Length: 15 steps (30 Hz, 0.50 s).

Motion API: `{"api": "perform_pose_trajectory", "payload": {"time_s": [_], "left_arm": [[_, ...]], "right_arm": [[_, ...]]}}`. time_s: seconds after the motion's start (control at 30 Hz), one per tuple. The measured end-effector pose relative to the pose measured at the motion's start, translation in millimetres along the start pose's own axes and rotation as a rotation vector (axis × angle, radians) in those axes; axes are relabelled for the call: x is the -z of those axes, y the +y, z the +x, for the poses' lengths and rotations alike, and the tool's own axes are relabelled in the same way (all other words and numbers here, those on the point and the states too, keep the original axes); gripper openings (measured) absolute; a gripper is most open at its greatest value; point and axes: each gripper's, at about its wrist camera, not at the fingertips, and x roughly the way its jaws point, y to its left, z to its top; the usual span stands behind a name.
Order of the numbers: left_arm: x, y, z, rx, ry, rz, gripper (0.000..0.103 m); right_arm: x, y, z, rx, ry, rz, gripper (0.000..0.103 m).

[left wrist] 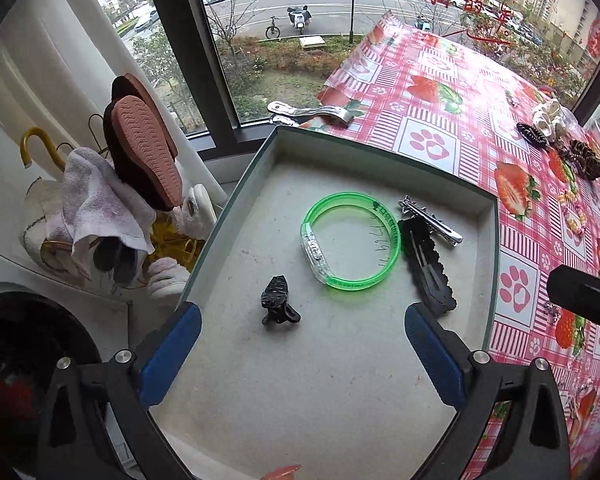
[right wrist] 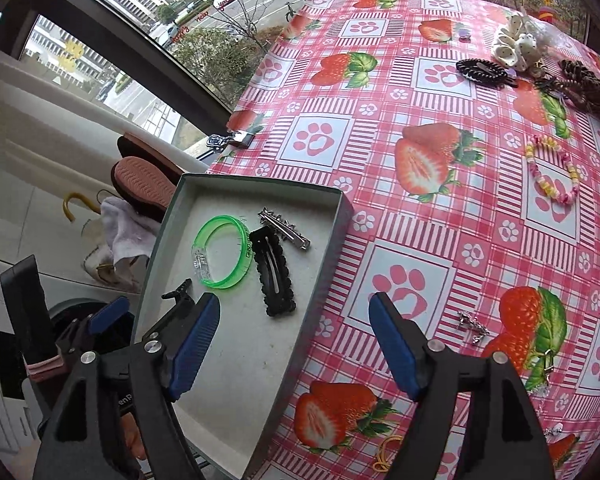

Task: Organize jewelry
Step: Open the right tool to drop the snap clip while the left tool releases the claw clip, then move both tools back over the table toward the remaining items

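A grey box (left wrist: 494, 264) (right wrist: 324, 248) stands at the table's left edge. It holds a green bangle (left wrist: 350, 240) (right wrist: 224, 252), a black snap clip (left wrist: 430, 268) (right wrist: 274, 274), a silver clip (left wrist: 430, 220) (right wrist: 284, 228) and a small black claw clip (left wrist: 278, 300) (right wrist: 180, 292). My left gripper (left wrist: 302, 354) is open and empty over the box's near part. My right gripper (right wrist: 294, 344) is open and empty above the box's right wall. A beaded bracelet (right wrist: 552, 172), small silver pieces (right wrist: 472, 324) and a yellow band (right wrist: 386, 452) lie on the strawberry tablecloth (right wrist: 440, 88).
Dark hair clips (right wrist: 482, 70) (left wrist: 590, 158) and a white scrunchie (right wrist: 518, 44) (left wrist: 548, 116) lie at the table's far right. A metal clamp (left wrist: 312, 112) (right wrist: 230, 138) holds the cloth at the far left corner. Slippers (left wrist: 144, 148), a towel and an umbrella are left of the table, by the window.
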Motion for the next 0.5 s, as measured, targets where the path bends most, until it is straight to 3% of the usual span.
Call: {"api": "perform_pose_trajectory", "payload": {"time_s": [0.27,0.37,0.5], "left_arm": [[7,-56,-14,0.099,0.036,0.106,0.103],[11,-85,-19,0.107,0.033,0.168,0.103],[17,-120,-23,0.121,0.03,0.242,0.103]], "right_arm": [[24,-67,-38,0.067,-0.039,0.157,0.083],[35,-94,-49,0.095,-0.056,0.214,0.103],[47,-125,-61,0.128,-0.059,0.258,0.103]]}}
